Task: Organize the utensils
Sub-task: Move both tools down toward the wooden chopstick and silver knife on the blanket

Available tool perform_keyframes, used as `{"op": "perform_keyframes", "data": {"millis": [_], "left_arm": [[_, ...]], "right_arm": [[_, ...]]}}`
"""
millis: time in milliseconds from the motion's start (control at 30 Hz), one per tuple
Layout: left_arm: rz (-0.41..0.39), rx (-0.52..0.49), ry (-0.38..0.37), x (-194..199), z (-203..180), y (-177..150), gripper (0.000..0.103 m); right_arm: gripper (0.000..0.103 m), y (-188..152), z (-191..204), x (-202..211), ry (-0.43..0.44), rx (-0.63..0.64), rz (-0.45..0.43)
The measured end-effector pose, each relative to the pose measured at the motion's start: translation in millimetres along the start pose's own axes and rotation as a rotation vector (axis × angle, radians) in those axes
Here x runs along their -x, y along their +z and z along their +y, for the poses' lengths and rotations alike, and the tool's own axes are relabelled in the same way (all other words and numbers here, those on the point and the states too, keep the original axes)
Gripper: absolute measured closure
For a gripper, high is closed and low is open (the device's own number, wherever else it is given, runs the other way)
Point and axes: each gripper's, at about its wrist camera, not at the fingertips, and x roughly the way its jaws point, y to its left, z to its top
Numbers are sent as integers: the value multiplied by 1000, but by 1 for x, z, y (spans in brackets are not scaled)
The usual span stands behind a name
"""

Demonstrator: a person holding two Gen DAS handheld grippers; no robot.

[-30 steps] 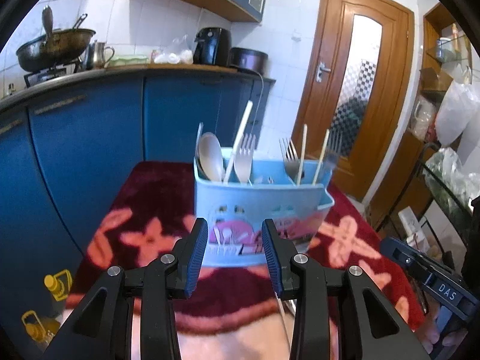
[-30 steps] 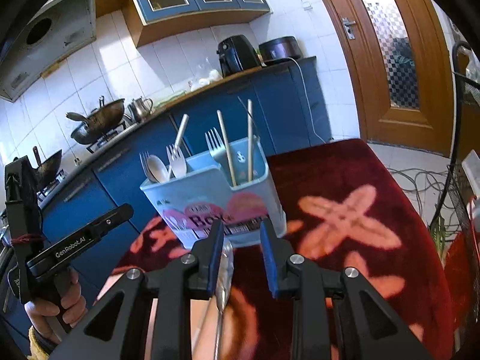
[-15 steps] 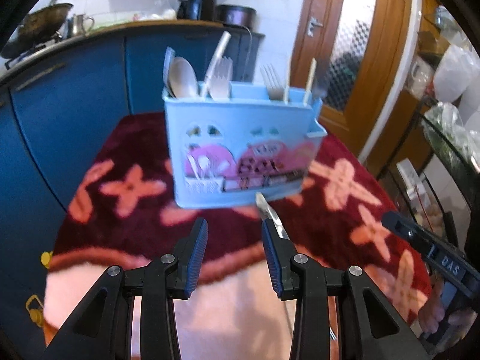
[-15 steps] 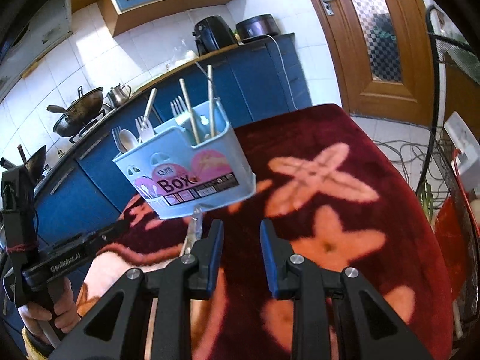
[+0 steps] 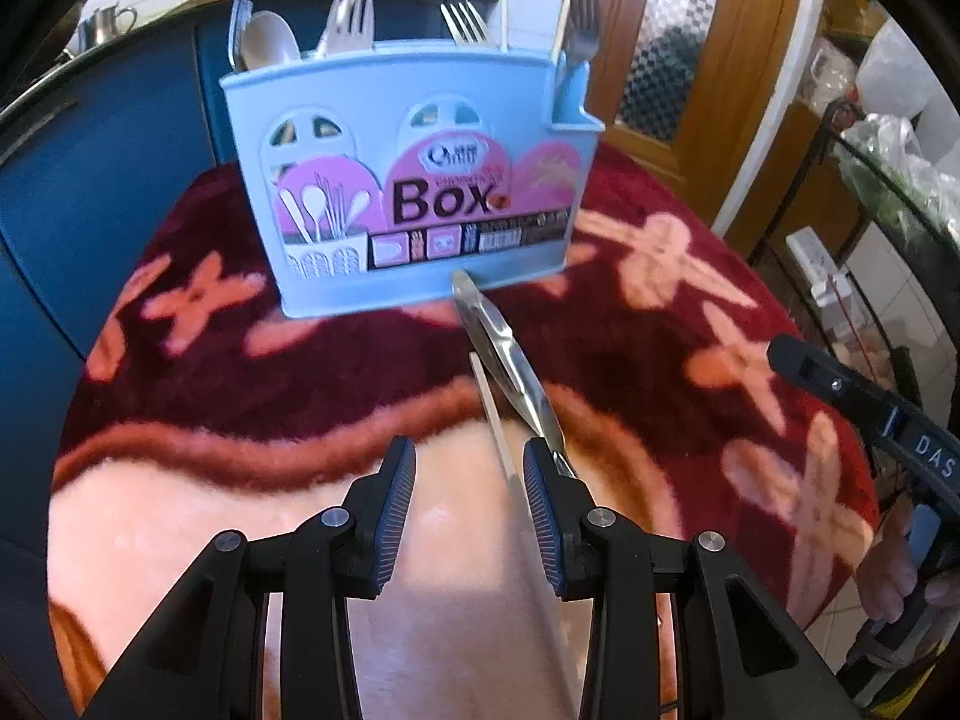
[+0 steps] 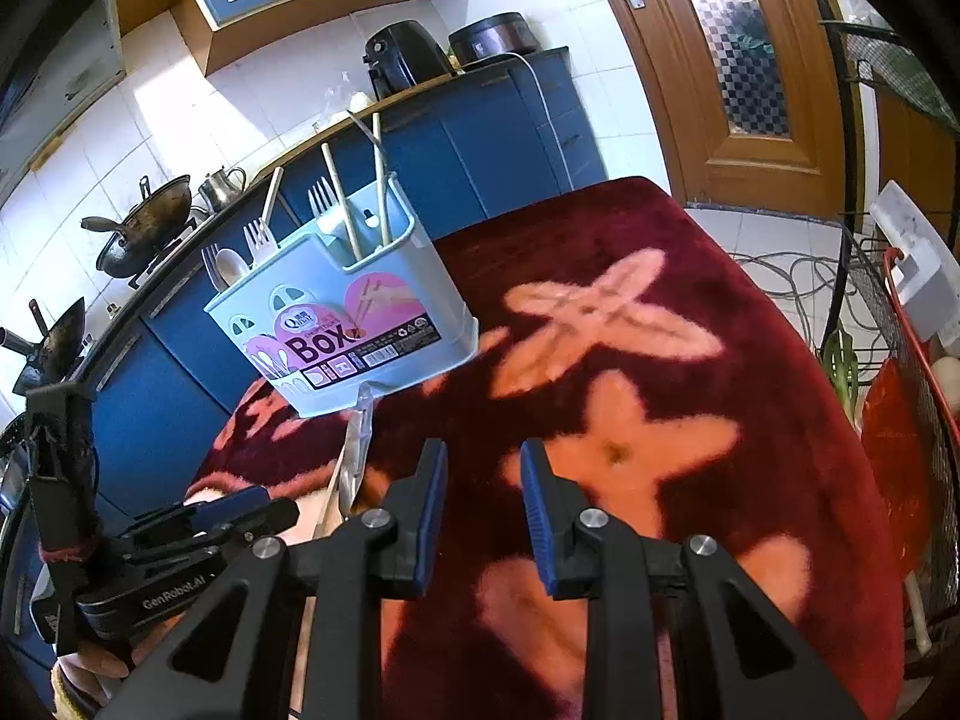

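A light blue utensil box (image 5: 414, 180) marked "Box" stands on the red flowered cloth (image 5: 300, 372); it holds forks, a spoon and chopsticks. It also shows in the right wrist view (image 6: 354, 324). A steel knife (image 5: 510, 366) and a pale chopstick (image 5: 495, 420) lie on the cloth in front of the box, running toward me. My left gripper (image 5: 468, 510) is open and empty, above their near ends. My right gripper (image 6: 477, 510) is open and empty, to the right of the knife (image 6: 357, 450).
Blue kitchen cabinets (image 6: 492, 138) with woks and appliances on the counter stand behind the table. A wooden door (image 6: 738, 60) is at the back right. A wire rack (image 6: 888, 396) with bags stands at the table's right edge.
Both grippers have pulled back from the box and tilted down. The knife and chopstick have come into view under the left gripper. Both grippers stay open.
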Motion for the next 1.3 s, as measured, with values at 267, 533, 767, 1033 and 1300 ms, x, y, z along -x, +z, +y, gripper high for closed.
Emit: {"op": "perform_keyframes", "data": {"millis": [267,533,767,1033,1300], "left_arm": [[81,20,-20,-16,1,-6,65],[96,2,-13,-24,-4,-5,65],[99,-5,-17,-31,-5,-1,67],[103,38,-57,-31,6,4,85],[80,134,-117,-25,24,4,99]], "right_arm": [[75,-2,-8,-1,7,-18,9],[75,-4,-12,-3,13,-30,17],[75,-5,-14,-4,18,-42,25],[75,-5,-14,-4,18,-44,32],[75,-6,-8,-3,14,-33,31]]}}
